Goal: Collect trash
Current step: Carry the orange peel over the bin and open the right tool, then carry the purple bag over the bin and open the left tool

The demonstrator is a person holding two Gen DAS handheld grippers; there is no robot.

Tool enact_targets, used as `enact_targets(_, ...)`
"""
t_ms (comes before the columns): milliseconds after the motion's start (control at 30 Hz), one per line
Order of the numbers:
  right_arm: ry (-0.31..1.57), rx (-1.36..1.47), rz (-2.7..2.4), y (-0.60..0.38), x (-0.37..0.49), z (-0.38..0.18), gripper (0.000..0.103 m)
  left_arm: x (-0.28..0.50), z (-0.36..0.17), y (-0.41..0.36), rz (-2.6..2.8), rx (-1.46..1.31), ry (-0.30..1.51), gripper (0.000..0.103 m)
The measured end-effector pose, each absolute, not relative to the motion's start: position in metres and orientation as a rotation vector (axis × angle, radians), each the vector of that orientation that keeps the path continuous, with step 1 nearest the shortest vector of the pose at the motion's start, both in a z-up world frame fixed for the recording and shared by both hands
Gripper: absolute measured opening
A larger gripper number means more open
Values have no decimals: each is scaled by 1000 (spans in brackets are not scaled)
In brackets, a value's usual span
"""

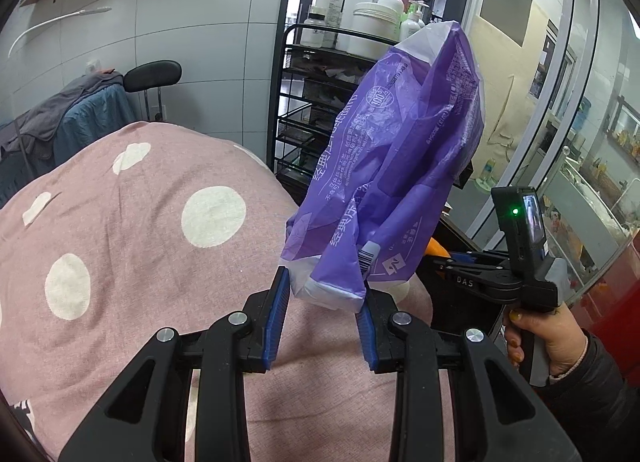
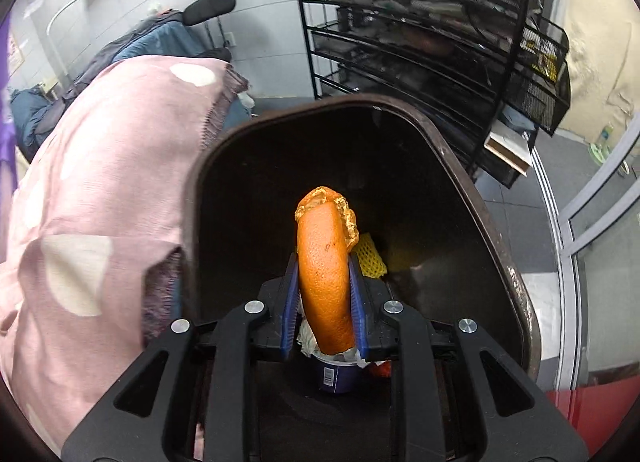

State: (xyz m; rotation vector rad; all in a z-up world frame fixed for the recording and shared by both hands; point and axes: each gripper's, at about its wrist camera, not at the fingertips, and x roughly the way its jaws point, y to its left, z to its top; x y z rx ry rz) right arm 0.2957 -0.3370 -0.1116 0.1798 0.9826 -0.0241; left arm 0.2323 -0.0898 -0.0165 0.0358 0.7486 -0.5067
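Over the dark bin (image 2: 500, 246), right gripper (image 2: 325, 294) clamps curved, dimpled peel (image 2: 322, 274).

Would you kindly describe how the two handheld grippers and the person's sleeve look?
Both the left gripper and right gripper have black angular arms, silver round bolts and ribbed blue pads. The right one's body reads "DAS", with a green light. The sleeve is dark.

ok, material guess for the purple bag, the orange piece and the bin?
Purple bag: thin plastic film, glossy, crinkled, translucent at its pale edges, printed.
Orange piece: citrus peel, pitted waxy skin, ragged pith at its edge.
Bin: looks like hard dark moulded plastic; smooth rounded rim, scuffed.
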Motion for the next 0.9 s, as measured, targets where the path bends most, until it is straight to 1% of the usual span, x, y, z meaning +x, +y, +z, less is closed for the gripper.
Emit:
enact_targets(100,980,195,-33,-339,294,-115,36,234,-16,-93,-512,42,751,32)
enact_targets(167,968,192,-40,-339,292,-115,56,236,-16,-94,-515,43,752,32)
enact_targets(300,946,164,-51,-335,286,-110,61,237,-15,-99,-525,47,752,32)
enact_targets(367,928,158,-53,-334,282,-104,66,237,-14,-103,-532,51,751,32)
enact_targets(500,884,141,-69,-331,268,-92,68,239,-13,-113,-553,59,752,32)
enact_targets(567,865,136,-81,-330,261,-86,77,242,-13,-120,-566,61,759,32)
enact_targets(700,832,116,-118,-330,242,-77,80,247,-14,-135,-594,67,773,32)
enact_targets(767,816,116,-136,-332,231,-73,84,250,-15,-144,-615,74,782,32)
enact_targets(900,798,132,-168,-341,213,-68,86,256,-19,-165,-647,99,807,32)
